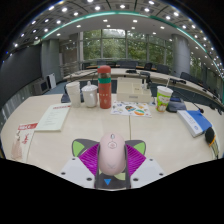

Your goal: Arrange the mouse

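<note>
A pale pink computer mouse (113,152) sits between my two fingers, its wheel end pointing away from me. Both magenta pads (90,157) press against its sides, and the mouse is held above the beige table (70,135). My gripper (113,160) is shut on the mouse, which hides the gap between the fingers.
Beyond the fingers stand a red and green canister stack (104,86), a white mug (90,95) and a green-and-white paper cup (164,97). Papers (50,118) lie to the left and a colourful leaflet (131,108) ahead. A blue and white object (197,121) lies at right.
</note>
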Demonstrator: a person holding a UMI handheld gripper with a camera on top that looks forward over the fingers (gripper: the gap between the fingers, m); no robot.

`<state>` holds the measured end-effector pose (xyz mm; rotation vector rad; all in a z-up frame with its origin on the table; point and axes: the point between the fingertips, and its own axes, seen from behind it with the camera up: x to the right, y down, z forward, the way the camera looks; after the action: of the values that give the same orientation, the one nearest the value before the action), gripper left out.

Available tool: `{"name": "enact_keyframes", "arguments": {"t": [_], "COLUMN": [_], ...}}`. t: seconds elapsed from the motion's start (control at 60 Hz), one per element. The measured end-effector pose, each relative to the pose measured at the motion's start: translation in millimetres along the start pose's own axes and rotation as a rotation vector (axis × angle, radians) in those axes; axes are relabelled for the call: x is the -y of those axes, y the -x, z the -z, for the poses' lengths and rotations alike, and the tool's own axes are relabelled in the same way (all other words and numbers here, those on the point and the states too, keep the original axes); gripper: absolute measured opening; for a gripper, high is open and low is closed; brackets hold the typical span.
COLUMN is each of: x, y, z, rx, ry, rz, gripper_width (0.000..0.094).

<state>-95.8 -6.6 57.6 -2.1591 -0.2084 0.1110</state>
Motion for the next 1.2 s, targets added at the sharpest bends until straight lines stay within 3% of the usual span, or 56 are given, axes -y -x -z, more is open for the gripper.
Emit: {"name": "enact_keyframes", "arguments": {"t": [0.167,0.317,0.417,0.467,0.533,0.717,1.0,1.2], "x": [-43.4,-54.9,-43.5,-32.9,-16.3,7.4,-26.9,-47.3], "y": [12.2,19.9,19.9,18.0,18.8,35.1,57.1,65.1], "z": [-32.6,-35.6,-12.8,8.0,43.5,173.0,346.0,399.6], "rx": [-0.041,-0.009,-0.009,-0.025,-0.041,-0.050,-0.070,-0.061], "ry": [0.072,0.094,0.095,0.079,0.041,-0.051,-0.099,-0.107], "rz": [0.004,-0.014,-0.008,0.005,0.024,0.010,-0.008,-0.044], "gripper_width": [0.0352,0.0510,0.0874,0.0830,0.0866,0.0852,0.0852,0.0850]}}
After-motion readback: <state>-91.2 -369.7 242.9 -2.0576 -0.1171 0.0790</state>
